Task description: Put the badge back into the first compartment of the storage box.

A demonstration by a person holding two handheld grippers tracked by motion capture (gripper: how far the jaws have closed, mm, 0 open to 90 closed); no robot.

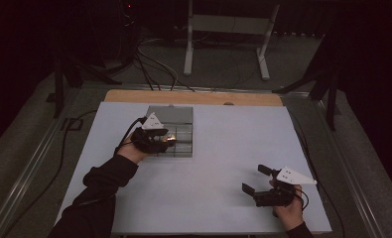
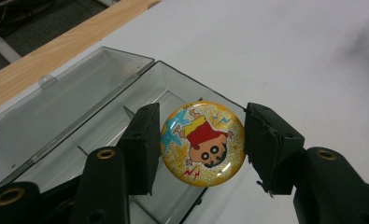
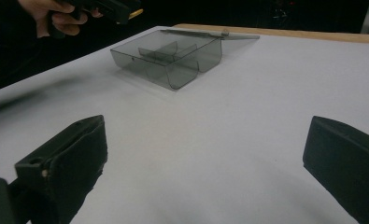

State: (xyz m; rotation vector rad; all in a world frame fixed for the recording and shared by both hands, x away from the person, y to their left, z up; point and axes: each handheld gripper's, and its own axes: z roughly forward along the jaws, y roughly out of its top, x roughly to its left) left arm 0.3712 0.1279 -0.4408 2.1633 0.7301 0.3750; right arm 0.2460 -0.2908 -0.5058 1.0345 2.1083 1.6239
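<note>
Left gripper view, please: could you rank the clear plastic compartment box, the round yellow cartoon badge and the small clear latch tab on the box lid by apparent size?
1. Clear plastic compartment box, largest.
2. Round yellow cartoon badge, though nearness to the camera enlarges it.
3. Small clear latch tab, smallest.

A dim room is seen: grey floor [image 1: 223, 64], black cables [image 1: 154, 67], a white frame stand [image 1: 228, 25] behind the white tabletop [image 1: 233, 148].

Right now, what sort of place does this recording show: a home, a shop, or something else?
Probably a lab or recording studio. A white table stands in a dark room, with cables trailing over the carpet behind it and a white equipment stand beyond. On the table is just one clear compartment box.
</note>
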